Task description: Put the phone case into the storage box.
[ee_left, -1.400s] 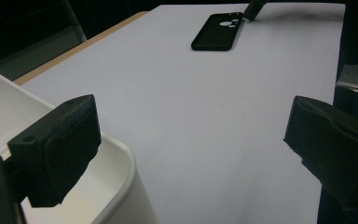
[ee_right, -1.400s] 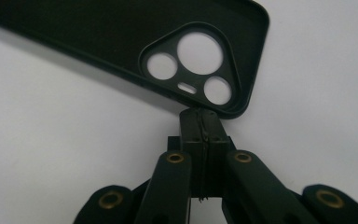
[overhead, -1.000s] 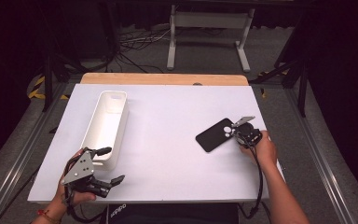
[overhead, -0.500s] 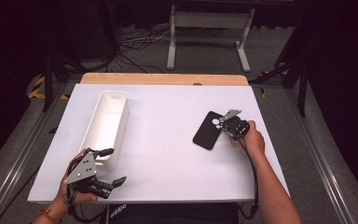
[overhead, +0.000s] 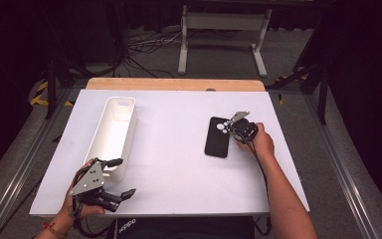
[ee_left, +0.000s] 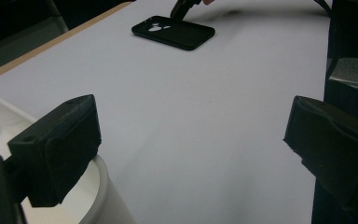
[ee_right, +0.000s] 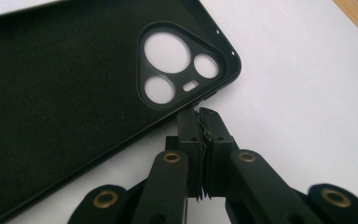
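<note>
Matte black phone case (overhead: 217, 137) lies flat right of the long white plastic bin (overhead: 113, 135); right gripper (ee_right: 199, 114) pinched closed at its edge, left gripper (overhead: 119, 176) gaping, holding nothing.

looks like a lab/studio: white table (overhead: 179, 164) w/ wooden edge, black curtains (overhead: 25, 45) around, loose cables (overhead: 149, 45) on floor, metal stand (overhead: 224, 30) behind.

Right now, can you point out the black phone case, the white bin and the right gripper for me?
black phone case (overhead: 216, 142): high view, middle of its back.
white bin (overhead: 102, 131): high view, its left rim.
right gripper (ee_right: 198, 114): right gripper view, between its closed fingertips at the case's edge.
</note>
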### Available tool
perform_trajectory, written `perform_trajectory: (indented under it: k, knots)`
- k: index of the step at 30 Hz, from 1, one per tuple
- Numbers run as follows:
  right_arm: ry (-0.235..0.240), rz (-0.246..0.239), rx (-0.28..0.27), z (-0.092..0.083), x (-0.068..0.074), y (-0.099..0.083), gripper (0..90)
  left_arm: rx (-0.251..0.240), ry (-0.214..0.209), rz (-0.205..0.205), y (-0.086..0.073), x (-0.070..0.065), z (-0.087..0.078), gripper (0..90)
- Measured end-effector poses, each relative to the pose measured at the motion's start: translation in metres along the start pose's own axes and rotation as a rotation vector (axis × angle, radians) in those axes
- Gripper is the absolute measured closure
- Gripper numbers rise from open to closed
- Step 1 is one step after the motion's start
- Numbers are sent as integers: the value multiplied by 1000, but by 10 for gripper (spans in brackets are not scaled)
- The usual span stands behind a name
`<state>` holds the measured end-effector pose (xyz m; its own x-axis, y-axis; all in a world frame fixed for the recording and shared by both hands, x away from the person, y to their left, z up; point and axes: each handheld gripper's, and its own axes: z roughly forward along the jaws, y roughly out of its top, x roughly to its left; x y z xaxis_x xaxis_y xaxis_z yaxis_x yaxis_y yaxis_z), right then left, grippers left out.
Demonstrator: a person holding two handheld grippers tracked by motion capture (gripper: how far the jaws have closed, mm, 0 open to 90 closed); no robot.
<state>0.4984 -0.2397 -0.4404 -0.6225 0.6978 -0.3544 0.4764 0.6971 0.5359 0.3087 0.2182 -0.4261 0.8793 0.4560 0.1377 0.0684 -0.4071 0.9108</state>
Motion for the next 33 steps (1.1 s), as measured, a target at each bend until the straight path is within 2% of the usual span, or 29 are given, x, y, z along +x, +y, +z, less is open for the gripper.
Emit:
perform_trajectory:
  k: [2, 10, 14, 16, 17, 20, 22, 24, 26, 28, 29, 30, 33]
  knots:
    - [15, -10, -8, 1, 1, 4, 878, -8, 3, 3, 1, 0, -3, 42]
    - [26, -15, -28, 3, 4, 11, 883, -23, 21, -5, 2, 3, -6, 42]
    - [48, 11, -41, 3, -1, 9, 852, -22, 26, -1, 3, 4, -5, 42]
    - [70, 58, -71, 0, -9, 7, 820, -18, 22, -3, 3, 5, -5, 42]
    - [70, 58, -71, 0, -9, 7, 820, -22, 20, -10, 3, 5, -5, 42]
    - [103, 135, -104, -3, -18, 6, 742, -22, 20, -11, 4, 6, -4, 42]
    - [130, 209, -107, -3, -23, 7, 638, -26, 22, -9, 5, 7, -4, 42]
    - [136, 258, -118, -3, -26, 10, 542, -33, 20, -15, 5, 7, -4, 42]
    - [148, 262, -117, -3, -27, 12, 484, -38, 25, -10, 5, 6, -5, 42]
    - [159, 303, -88, -3, -29, 15, 348, -32, 23, -6, 5, 6, -7, 42]
    - [159, 303, -88, -3, -29, 15, 348, -32, 23, -6, 5, 6, -7, 42]
    - [161, 327, -91, -3, -30, 16, 321, -33, 25, -1, 6, 6, -8, 42]
    - [146, 337, -112, -6, -31, 21, 256, -41, 33, 1, 7, 5, -10, 42]
